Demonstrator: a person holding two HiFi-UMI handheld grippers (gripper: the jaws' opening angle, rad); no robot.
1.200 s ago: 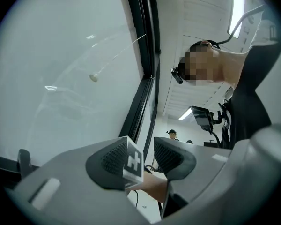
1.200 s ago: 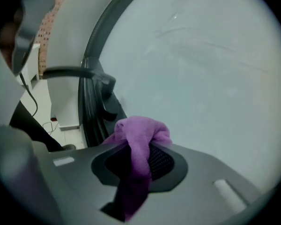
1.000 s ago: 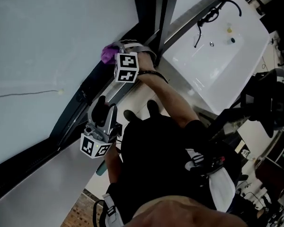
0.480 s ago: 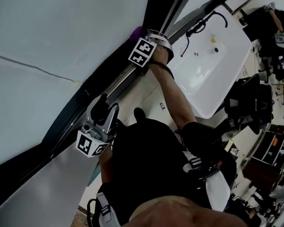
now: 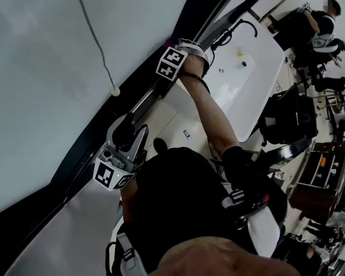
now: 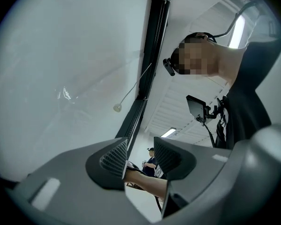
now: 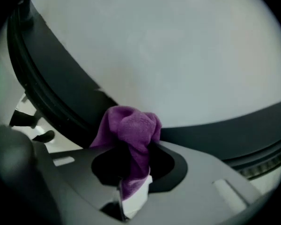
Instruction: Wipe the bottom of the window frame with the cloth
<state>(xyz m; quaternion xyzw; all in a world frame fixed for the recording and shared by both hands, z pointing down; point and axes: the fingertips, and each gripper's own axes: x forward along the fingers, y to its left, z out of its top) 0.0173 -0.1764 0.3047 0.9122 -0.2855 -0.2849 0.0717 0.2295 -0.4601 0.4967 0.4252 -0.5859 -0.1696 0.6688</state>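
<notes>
Two grippers (image 6: 139,154) (image 7: 131,161), one cloth (image 7: 131,125) (purple), one window frame (image 7: 56,90), one sink (image 5: 247,88).

**Head view.** The camera sits on the person's head and faces steeply down over the torso (image 5: 184,211). The window frame (image 5: 187,16) crosses as a slanting dark band beside the pale pane (image 5: 57,50). Both the left gripper (image 5: 126,134) and the right gripper (image 5: 175,43) fall inside this wide view.

**Left gripper view.** The camera rides just behind the gripper and faces upward along it, towards pane, frame and ceiling (image 6: 187,111).

**Right gripper view.** The camera is set close against the frame, with the cloth (image 7: 131,130) filling the centre and the pane behind it.

**Shared ground.** Frame and pane appear in all three views.
</notes>
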